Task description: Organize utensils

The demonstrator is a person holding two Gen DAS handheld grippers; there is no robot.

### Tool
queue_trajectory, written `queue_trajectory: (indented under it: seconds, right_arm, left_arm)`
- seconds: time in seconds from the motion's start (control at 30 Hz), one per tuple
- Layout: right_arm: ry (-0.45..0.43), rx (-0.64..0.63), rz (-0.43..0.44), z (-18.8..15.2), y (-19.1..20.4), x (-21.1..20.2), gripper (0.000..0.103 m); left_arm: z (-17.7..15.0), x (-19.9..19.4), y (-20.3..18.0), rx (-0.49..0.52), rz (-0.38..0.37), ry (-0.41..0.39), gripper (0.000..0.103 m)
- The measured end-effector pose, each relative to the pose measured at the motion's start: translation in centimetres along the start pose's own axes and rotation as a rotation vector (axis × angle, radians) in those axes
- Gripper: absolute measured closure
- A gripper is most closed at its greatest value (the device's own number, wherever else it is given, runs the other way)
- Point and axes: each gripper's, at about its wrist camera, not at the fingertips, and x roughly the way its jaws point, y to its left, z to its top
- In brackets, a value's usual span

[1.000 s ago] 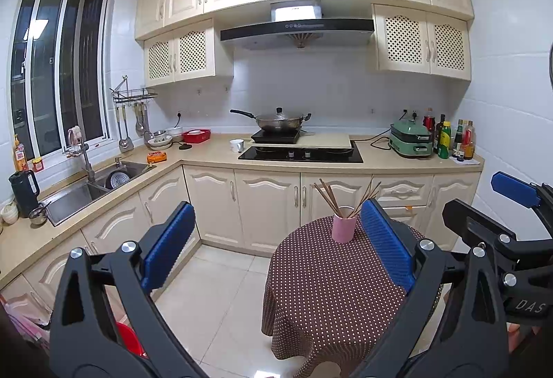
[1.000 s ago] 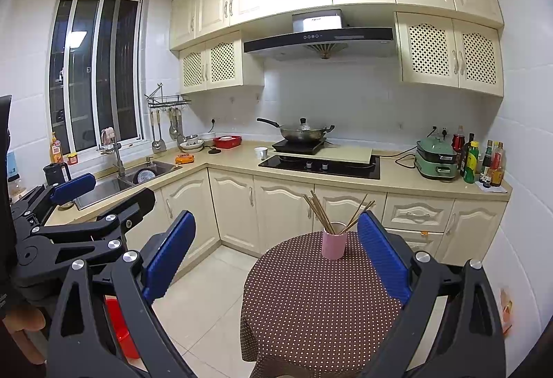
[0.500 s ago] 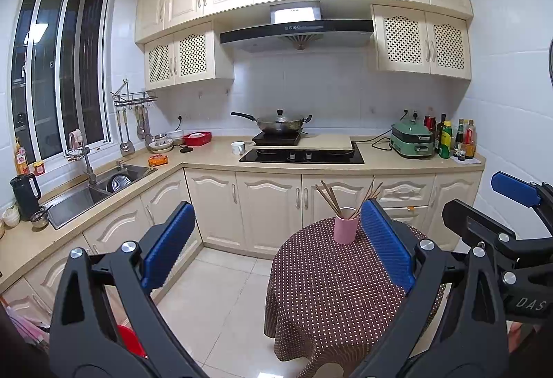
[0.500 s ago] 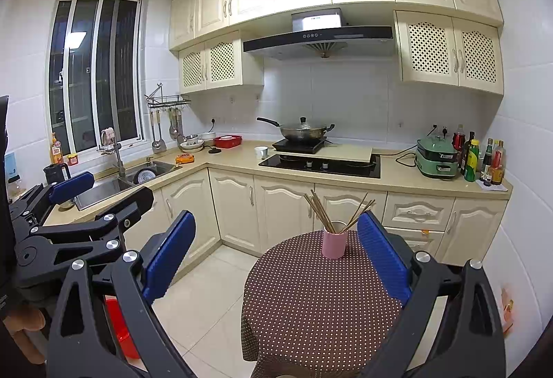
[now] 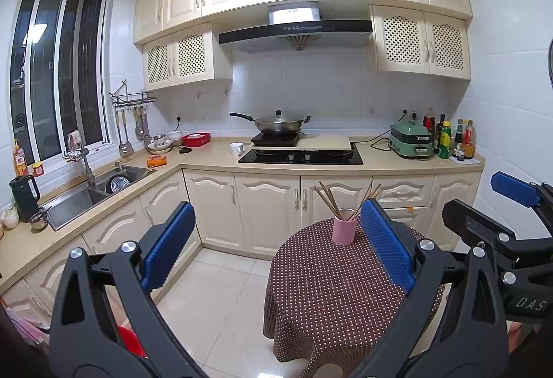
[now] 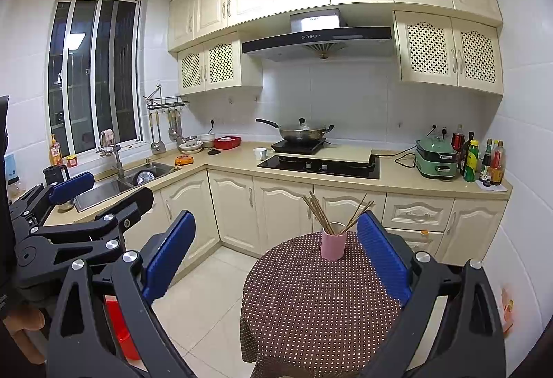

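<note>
A pink cup point(image 5: 344, 231) holding several wooden chopsticks point(image 5: 328, 200) stands at the far edge of a small round table with a brown dotted cloth point(image 5: 331, 288). It also shows in the right wrist view point(image 6: 333, 244), with the chopsticks point(image 6: 317, 210) fanned out. My left gripper point(image 5: 276, 246) is open and empty, well short of the cup. My right gripper point(image 6: 276, 253) is open and empty too, at a similar distance. Each gripper shows at the edge of the other's view.
Cream kitchen cabinets and an L-shaped counter point(image 5: 207, 160) lie beyond the table, with a sink point(image 5: 79, 195) at left, a hob with a wok point(image 5: 280, 125), a green cooker point(image 5: 411, 139) and bottles at right. A red bin point(image 6: 119, 326) stands on the tiled floor at left.
Both views have shifted slightly; the table and cup sit a touch further right in the left wrist view. Both grippers stay open.
</note>
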Motion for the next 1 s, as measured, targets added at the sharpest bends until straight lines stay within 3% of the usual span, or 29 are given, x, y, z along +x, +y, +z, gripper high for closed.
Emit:
queue_trajectory:
  seconds: [1.0]
  right_arm:
    - [-0.004, -0.004, -0.004, -0.31, 0.59, -0.29, 0.009]
  left_arm:
    - [0.21, -0.37, 0.49, 0.000, 0.002, 0.002, 0.008]
